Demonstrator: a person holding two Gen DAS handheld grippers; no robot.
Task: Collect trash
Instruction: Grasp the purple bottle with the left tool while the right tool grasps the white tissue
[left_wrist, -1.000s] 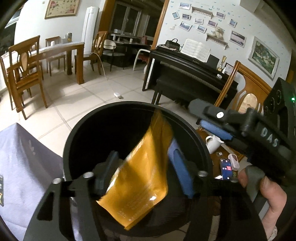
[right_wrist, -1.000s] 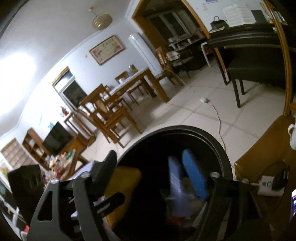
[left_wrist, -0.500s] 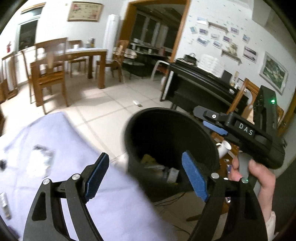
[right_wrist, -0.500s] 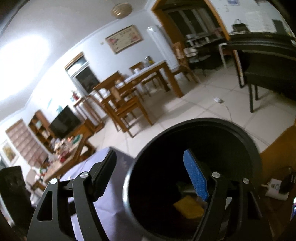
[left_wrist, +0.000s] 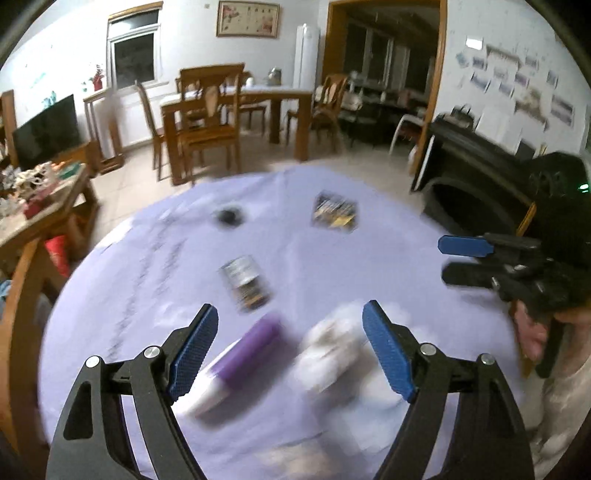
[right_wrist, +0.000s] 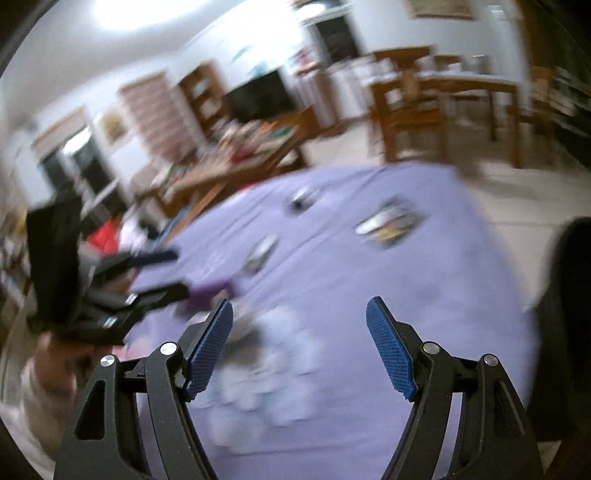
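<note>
Both claws hang over the desk (left_wrist: 332, 258), which is draped in a pale purple cloth, and both views are smeared with motion.

The left claw (left_wrist: 290, 354) stands released, its blue pads spread wide with nothing pressed between them. Below it on the cloth lie a purple and white tube (left_wrist: 243, 358) and, just beside that to the right, a crumpled white wad (left_wrist: 332, 354) that looks like tissue, though the blur makes it hard to be sure. Further out sits a small dark printed packet (left_wrist: 247, 284), beyond it a flat dark wrapper with yellow print (left_wrist: 335, 212), and off to the left of that a small black lump (left_wrist: 229, 216).

The right claw (right_wrist: 299, 350) is likewise released, empty between its pads, and hovers above the same white wad (right_wrist: 266, 369). From its view the left claw (right_wrist: 166, 273) shows at the left edge, a hand (right_wrist: 55, 354) gripping its handle, near the purple tube (right_wrist: 210, 291). The yellow-print wrapper (right_wrist: 389, 223) lies well apart toward the far side of the cloth.

Wooden chairs (left_wrist: 207, 122) stand behind the desk.
</note>
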